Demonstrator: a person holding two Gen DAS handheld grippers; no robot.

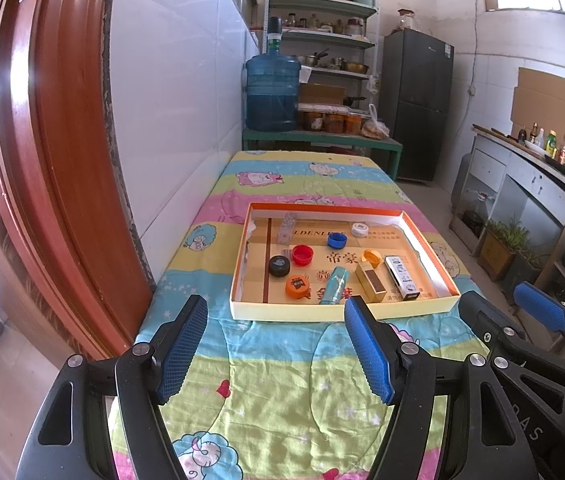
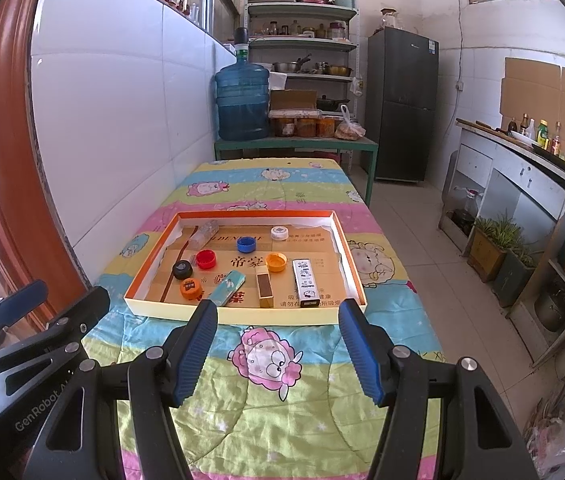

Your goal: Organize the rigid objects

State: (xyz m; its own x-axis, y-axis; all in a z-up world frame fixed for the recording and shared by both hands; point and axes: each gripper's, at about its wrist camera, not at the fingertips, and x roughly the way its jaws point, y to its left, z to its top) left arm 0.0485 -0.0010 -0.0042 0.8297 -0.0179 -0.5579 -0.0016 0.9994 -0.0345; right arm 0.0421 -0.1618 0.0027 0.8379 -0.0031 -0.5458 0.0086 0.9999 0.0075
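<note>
A shallow orange-rimmed cardboard tray [image 1: 238, 264] [image 2: 150, 256] lies on the quilt-covered table. In it are bottle caps: red [image 1: 302, 255] [image 2: 206, 259], blue [image 1: 336, 239] [image 2: 246, 244], black [image 1: 279, 266] [image 2: 182, 269], two orange [image 1: 296, 285] [image 2: 276, 262], and white [image 1: 360, 229] [image 2: 279, 233]. Also in it are a teal tube [image 1: 333, 280] [image 2: 228, 282], a gold box [image 1: 370, 282] [image 2: 264, 286], a white box [image 1: 401, 272] [image 2: 305, 278] and a clear plastic piece [image 1: 286, 229] [image 2: 203, 233]. My left gripper [image 1: 276, 348] and right gripper [image 2: 278, 354] are open and empty, both in front of the tray.
A tiled wall and a red door frame [image 1: 54, 140] run along the left of the table. Behind the table stand a water jug [image 1: 272, 94], shelves and a fridge [image 1: 418, 104]. A counter [image 2: 530, 184] with plants lines the right side.
</note>
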